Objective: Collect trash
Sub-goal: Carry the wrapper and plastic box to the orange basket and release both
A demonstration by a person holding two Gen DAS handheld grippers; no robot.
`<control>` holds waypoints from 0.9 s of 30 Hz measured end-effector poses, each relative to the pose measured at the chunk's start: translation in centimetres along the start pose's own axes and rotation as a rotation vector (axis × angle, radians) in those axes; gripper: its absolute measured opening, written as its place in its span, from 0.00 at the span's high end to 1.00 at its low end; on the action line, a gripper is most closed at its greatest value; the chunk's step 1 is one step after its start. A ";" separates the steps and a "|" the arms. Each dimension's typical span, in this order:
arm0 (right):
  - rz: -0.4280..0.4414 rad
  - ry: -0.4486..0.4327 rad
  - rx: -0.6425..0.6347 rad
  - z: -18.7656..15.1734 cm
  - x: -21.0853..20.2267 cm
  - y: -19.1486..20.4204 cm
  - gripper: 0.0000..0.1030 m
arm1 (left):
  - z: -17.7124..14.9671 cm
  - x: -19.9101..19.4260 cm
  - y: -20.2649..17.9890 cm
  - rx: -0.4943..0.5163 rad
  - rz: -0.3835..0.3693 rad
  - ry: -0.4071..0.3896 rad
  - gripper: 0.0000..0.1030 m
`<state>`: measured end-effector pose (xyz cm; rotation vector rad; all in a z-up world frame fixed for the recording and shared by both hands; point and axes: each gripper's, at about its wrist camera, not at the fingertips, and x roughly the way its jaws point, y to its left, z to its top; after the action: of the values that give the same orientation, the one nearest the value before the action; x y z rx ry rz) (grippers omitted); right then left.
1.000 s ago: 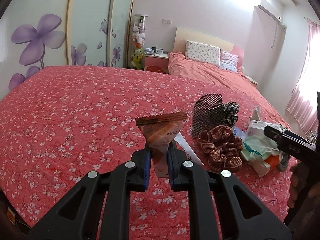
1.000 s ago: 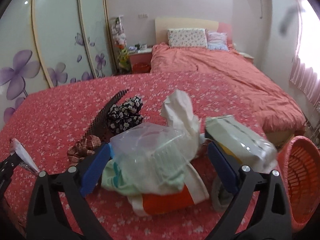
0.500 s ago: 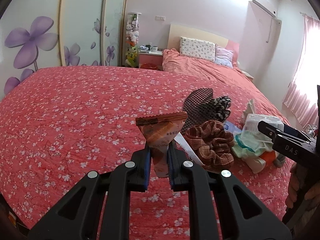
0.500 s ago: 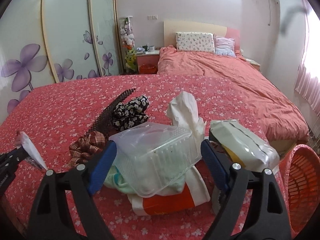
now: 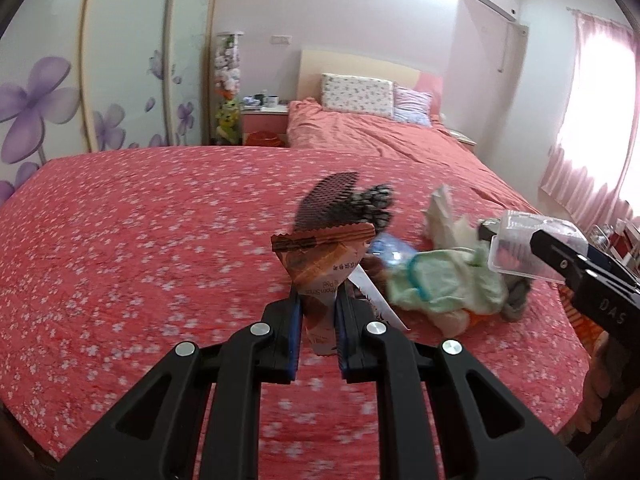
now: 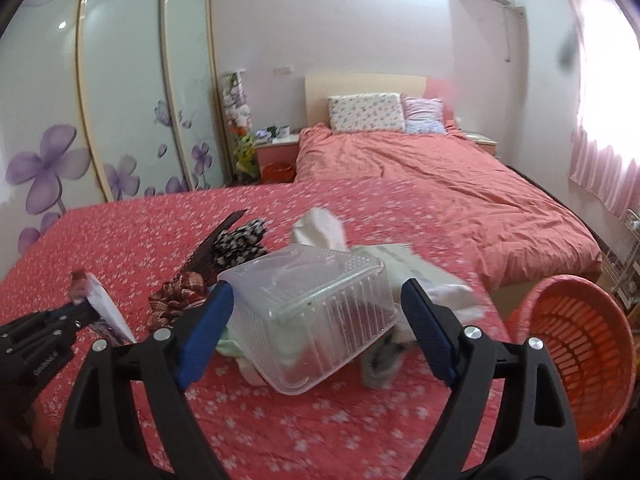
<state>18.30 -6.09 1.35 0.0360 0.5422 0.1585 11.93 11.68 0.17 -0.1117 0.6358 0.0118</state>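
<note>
The left tool [image 5: 318, 320] is clamped on a brown wrapper [image 5: 322, 258], pinching its lower end between the blue pads. The wrapper stands upright, long axis vertical, its crimped wide end up and spread sideways, above the red bedspread [image 5: 140, 248].

The right tool [image 6: 316, 328] has its fingers spread wide, one on each side of a clear box [image 6: 310, 314]. The left pad [image 6: 206, 332] seems to touch the box's side; whether the right pad [image 6: 430, 336] touches cannot be told. The box is tilted, its long axis running across the view, its near lower corner dipping toward the bedspread. It sits over a heap of pale green cloth [image 5: 440, 280], with white tissue [image 6: 322, 232] just behind it.

A plaid scrunchie [image 6: 180, 298] and a black-and-white one [image 6: 240, 242] lie left of the heap. An orange basket [image 6: 576, 356] stands off the right edge of the bed, its opening tipped toward the camera.
</note>
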 end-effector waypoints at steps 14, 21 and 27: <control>-0.176 -0.114 0.101 -1.6 -6.1 -8.1 0.19 | -0.1 0.7 -9.1 0.114 -0.162 0.017 0.86; -0.308 -0.121 0.184 -3.5 -7.9 -14.0 0.19 | -0.2 1.2 -15.3 0.185 -0.273 0.030 0.86; -0.395 -0.115 0.265 -5.5 -8.5 -18.9 0.18 | -0.7 2.1 -20.9 0.232 -0.374 0.063 0.86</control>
<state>10.93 -26.19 -0.43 0.1935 0.4436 -0.3000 14.18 -9.19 0.43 -0.0049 0.6672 -0.4266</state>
